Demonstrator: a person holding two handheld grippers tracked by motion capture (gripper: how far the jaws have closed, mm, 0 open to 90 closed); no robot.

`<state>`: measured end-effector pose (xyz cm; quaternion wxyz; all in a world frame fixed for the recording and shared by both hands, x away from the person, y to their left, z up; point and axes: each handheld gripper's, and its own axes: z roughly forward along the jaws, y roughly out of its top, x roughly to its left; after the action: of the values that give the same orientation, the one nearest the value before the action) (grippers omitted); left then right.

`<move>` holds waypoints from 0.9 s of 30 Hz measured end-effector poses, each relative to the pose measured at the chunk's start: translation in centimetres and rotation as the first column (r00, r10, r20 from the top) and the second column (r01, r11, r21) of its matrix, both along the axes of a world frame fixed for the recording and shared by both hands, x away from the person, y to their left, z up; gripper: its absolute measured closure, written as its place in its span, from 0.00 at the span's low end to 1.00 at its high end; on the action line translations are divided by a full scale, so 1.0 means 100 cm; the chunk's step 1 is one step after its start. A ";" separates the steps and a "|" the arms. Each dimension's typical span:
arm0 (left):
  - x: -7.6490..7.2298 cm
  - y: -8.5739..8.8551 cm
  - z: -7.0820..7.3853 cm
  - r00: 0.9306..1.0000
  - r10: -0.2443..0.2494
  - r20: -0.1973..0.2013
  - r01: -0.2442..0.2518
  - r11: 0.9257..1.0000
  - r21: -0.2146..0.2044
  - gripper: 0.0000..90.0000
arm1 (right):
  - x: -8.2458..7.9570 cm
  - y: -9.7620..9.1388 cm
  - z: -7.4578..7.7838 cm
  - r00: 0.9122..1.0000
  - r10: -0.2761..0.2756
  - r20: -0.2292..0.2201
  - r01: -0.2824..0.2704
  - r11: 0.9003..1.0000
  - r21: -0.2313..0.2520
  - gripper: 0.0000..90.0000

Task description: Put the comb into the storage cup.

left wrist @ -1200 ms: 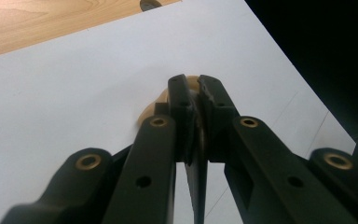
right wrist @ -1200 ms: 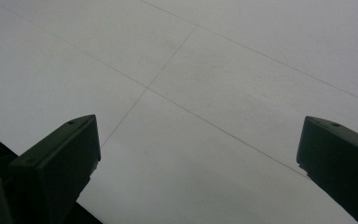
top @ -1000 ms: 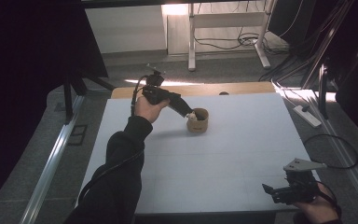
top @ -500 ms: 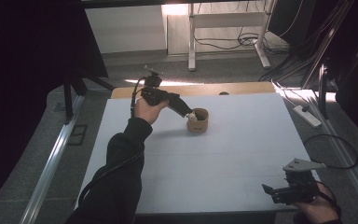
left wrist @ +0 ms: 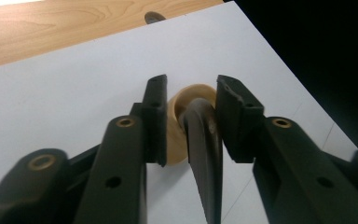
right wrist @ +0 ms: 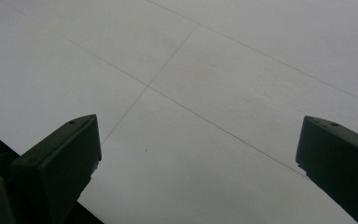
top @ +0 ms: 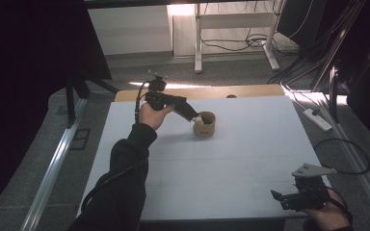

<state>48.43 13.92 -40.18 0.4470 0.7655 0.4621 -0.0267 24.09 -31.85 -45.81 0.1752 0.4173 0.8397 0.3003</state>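
Nearest the person, at the table's front right corner, the right gripper (top: 277,196) rests low over the white table (top: 241,163) in the right hand (top: 330,216). Its jaws stand wide apart with nothing but bare tabletop between them.

Farther back, left of the middle, the left hand (top: 150,115) holds the left gripper (top: 196,119) tilted down at a small tan cup (top: 205,123) standing upright on the white surface. In the left gripper view the jaws have just been opening; a dark, curved, slender thing (left wrist: 204,154) hangs between them with its far end down inside the cup, and it seems to lie against the right pad while the left pad stands clear of it. From above, something small and pale (top: 198,120) shows at the cup's rim just by the gripper's tip; what it is cannot be made out.

Beyond the cup runs the bare wooden edge (top: 212,91) of the table.
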 end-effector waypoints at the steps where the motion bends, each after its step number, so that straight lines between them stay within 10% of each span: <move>1: 0.000 0.000 0.000 1.000 0.000 0.006 0.000 1.000 0.003 0.67 | 0.000 0.000 0.000 1.000 0.000 0.000 0.000 1.000 0.000 0.00; 27: -0.012 -0.003 0.000 0.982 -0.013 0.187 -0.007 0.994 0.109 0.23 | 0.000 0.000 0.000 1.000 -0.004 -0.005 0.004 1.000 0.005 0.00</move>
<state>47.26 13.60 -40.16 0.4461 0.7886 0.4174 0.0702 24.13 -31.89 -45.80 0.1727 0.4201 0.8386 0.3008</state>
